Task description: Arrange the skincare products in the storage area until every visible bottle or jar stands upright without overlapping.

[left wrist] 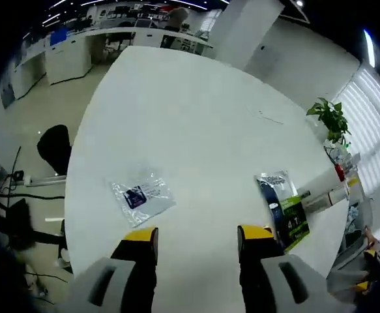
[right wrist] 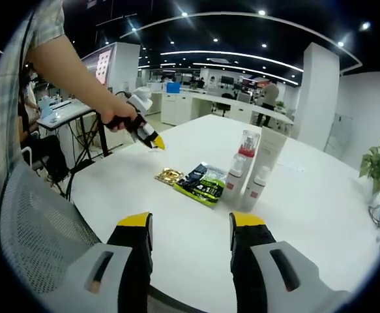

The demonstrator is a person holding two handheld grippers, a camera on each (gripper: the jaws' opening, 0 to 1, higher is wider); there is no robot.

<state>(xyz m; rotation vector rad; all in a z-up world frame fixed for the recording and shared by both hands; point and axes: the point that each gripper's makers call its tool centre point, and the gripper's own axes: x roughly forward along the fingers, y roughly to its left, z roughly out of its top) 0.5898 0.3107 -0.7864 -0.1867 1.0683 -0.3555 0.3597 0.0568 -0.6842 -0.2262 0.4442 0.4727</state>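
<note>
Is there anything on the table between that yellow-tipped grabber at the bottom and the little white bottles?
Nothing visible does: bare white table lies between the right hand-held gripper and the upright bottles. The green packet sits off to their left.

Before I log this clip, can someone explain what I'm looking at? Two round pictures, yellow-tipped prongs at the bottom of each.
No robot here: a person holds a hand gripper in each hand, each carrying a fisheye camera. The prongs are each gripper's own fingers.

The left gripper view looks down on a white table. The left gripper is open and holds nothing. Ahead lie a clear plastic packet and a green and black packet.

The right gripper view looks across the same table. The right gripper is open, empty too. Beyond it lie a gold item and the green packet, and three white bottles stand upright close together. The person's hand holds the other gripper over the table.
</note>
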